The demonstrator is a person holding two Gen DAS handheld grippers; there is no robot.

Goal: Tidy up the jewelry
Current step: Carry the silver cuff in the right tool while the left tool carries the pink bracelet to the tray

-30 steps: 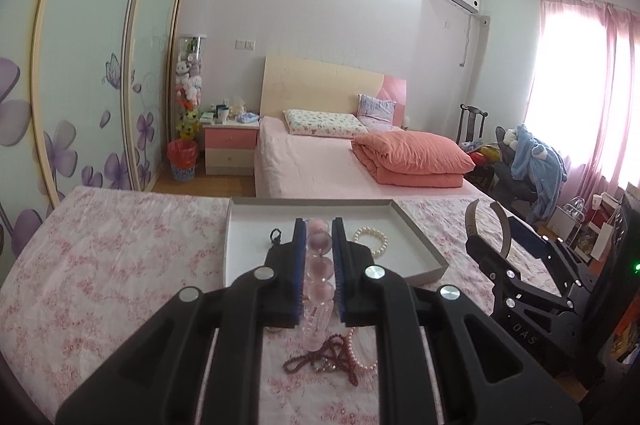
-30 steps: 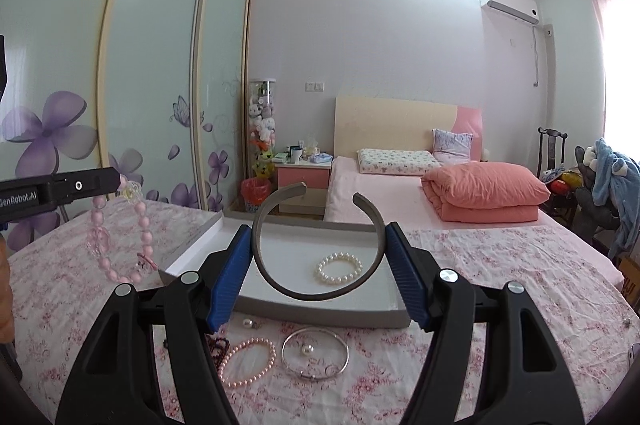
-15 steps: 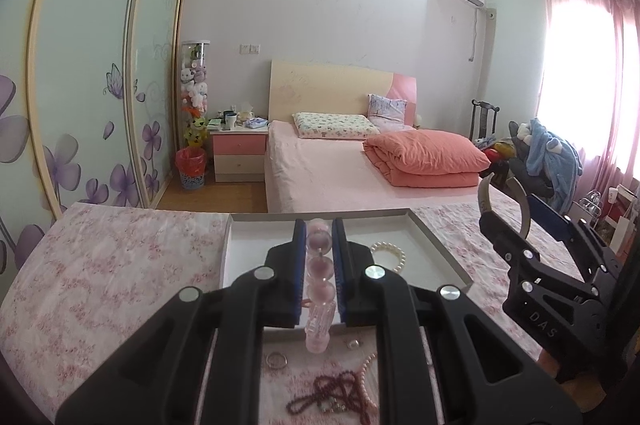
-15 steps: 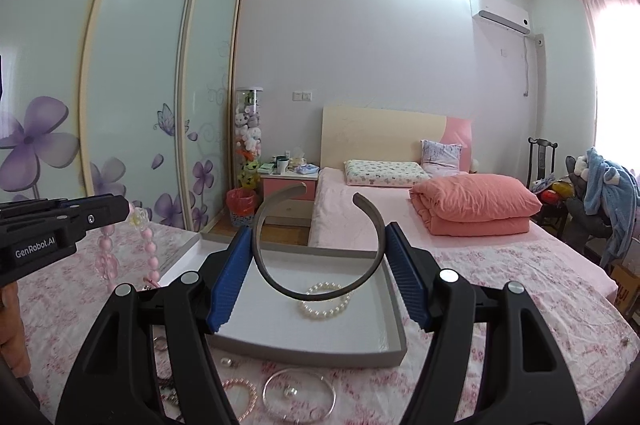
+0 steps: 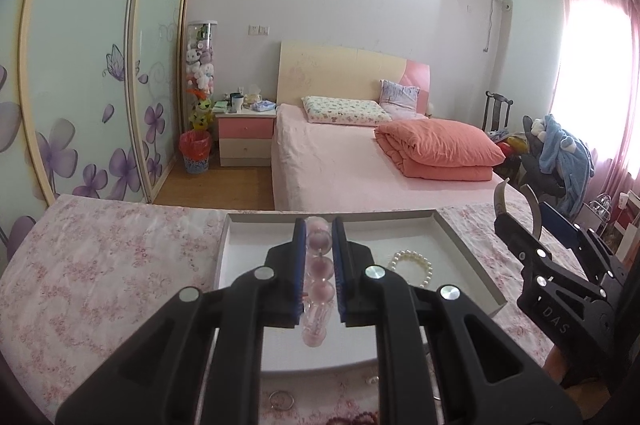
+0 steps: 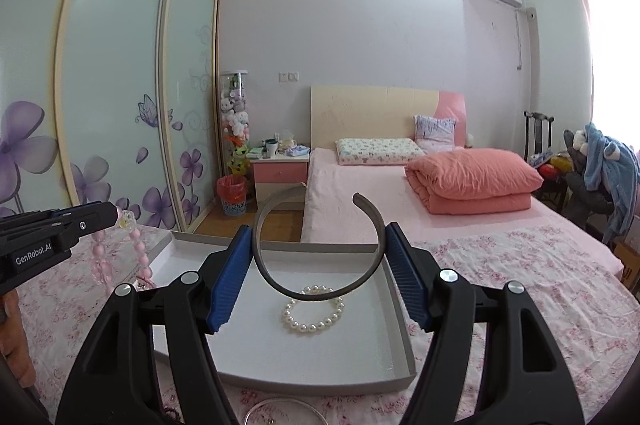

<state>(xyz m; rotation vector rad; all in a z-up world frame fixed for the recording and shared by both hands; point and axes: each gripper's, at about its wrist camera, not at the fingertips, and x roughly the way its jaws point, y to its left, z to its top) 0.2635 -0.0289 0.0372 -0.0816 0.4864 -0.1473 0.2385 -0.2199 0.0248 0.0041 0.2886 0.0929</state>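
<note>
two printed marks can be read: "genrobot.ai" on the left hand-held gripper (image 6: 120,215) and "das" on the right hand-held gripper (image 5: 516,209). a strand of round pink beads (image 5: 319,267) is pinched between the narrow ribbed blue pads (image 5: 299,265) of the left one. a grey open bangle (image 6: 316,245) is held across the wider right one, above a glossy pearl bracelet (image 6: 313,315) lying in the shallow white tray (image 6: 400,329) on the floral-clothed desk (image 6: 520,289).
</note>
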